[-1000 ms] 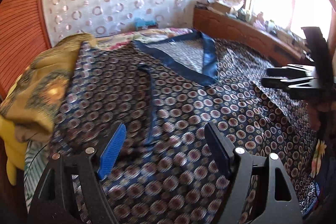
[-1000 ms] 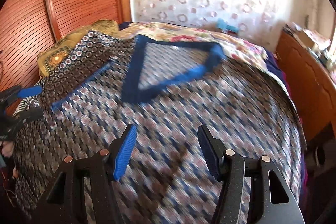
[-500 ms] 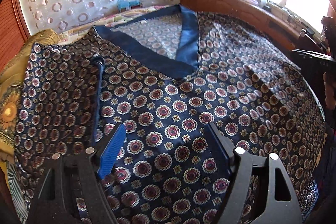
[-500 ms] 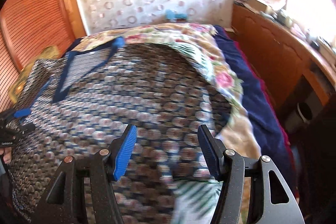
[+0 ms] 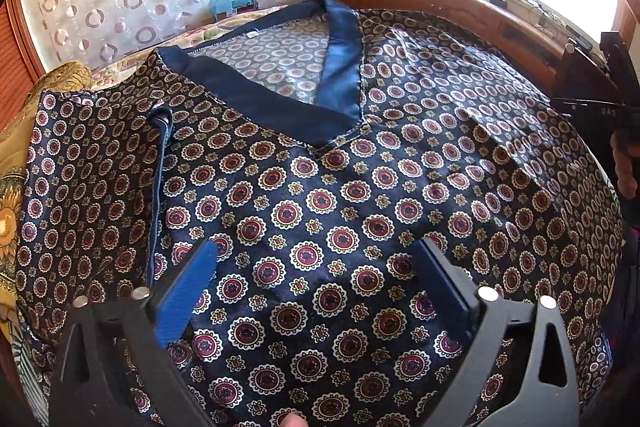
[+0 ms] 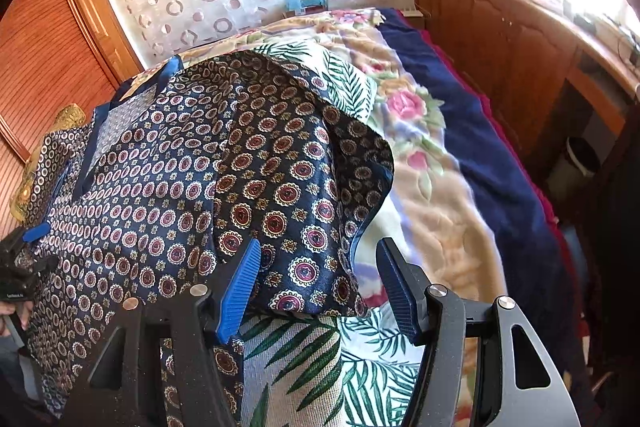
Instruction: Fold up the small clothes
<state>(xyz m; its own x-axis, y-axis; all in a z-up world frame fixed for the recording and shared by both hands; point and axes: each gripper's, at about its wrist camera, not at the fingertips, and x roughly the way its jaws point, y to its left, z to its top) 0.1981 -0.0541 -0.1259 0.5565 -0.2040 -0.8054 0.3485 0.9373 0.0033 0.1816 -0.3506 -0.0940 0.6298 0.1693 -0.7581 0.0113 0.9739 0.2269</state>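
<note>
Your shirt (image 5: pixel 340 195) lies spread flat on the bed (image 6: pixel 480 131), V-neck (image 5: pixel 276 83) toward 12 o'clock, laid out for folding. Left gripper (image 5: pixel 316 279) hovers w/ jaws apart over the chest, holding nothing. Right gripper (image 6: pixel 316 279) is also released, straddling the shirt's loose edge at 3 o'clock, probably so you can pinch it for the first fold. Vs 1 s ago: right cam has swung from neckline to that side edge; left has closed in on the chest.

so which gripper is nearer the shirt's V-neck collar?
Left. Left gripper hovers open over the chest below the collar; right gripper sits open at the shirt's far right edge.
</note>
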